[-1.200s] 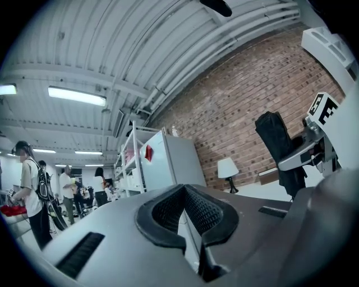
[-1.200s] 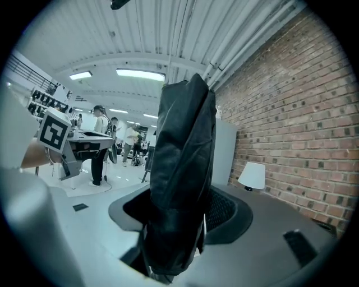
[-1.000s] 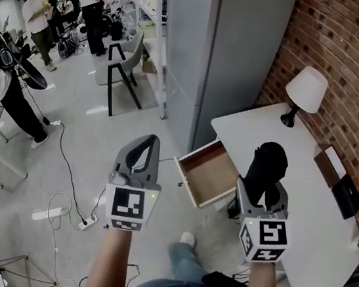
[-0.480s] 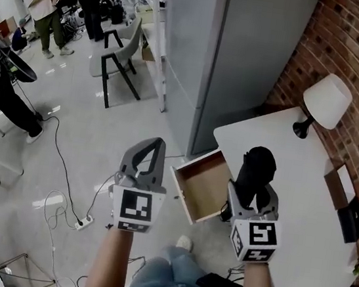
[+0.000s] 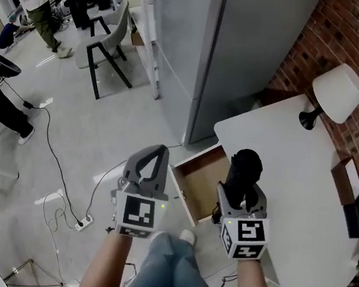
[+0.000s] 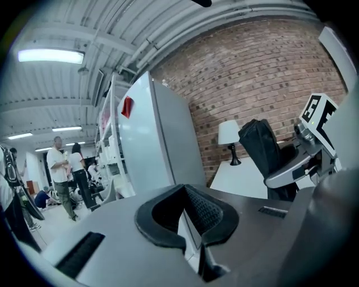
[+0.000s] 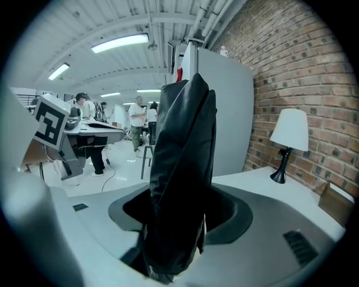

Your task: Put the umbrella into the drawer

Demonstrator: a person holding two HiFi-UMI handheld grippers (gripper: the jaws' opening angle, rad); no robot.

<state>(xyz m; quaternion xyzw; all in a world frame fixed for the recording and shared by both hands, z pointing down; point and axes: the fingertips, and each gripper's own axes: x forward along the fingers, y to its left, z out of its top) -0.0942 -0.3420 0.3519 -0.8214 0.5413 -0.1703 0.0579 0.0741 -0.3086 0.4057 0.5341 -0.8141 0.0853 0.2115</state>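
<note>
A black folded umbrella [image 5: 243, 167] stands upright in my right gripper [image 5: 243, 184], which is shut on its lower part. In the right gripper view the umbrella [image 7: 182, 168] fills the middle and hides the jaw tips. The open wooden drawer [image 5: 202, 179] sticks out from the left edge of the white table [image 5: 295, 169]. The umbrella hangs just over the drawer's right side. My left gripper [image 5: 159, 153] is shut with nothing in it, just left of the drawer's front.
A white lamp [image 5: 334, 95] stands at the table's far corner by the brick wall. A dark box [image 5: 354, 217] lies at the table's right edge. A grey cabinet [image 5: 246, 49] rises behind the drawer. A cable and power strip [image 5: 85, 222] lie on the floor at left.
Both grippers have come down and nearer to the drawer. The umbrella, earlier over the table top, now hangs at the drawer's right side. Neither gripper's jaws have changed.
</note>
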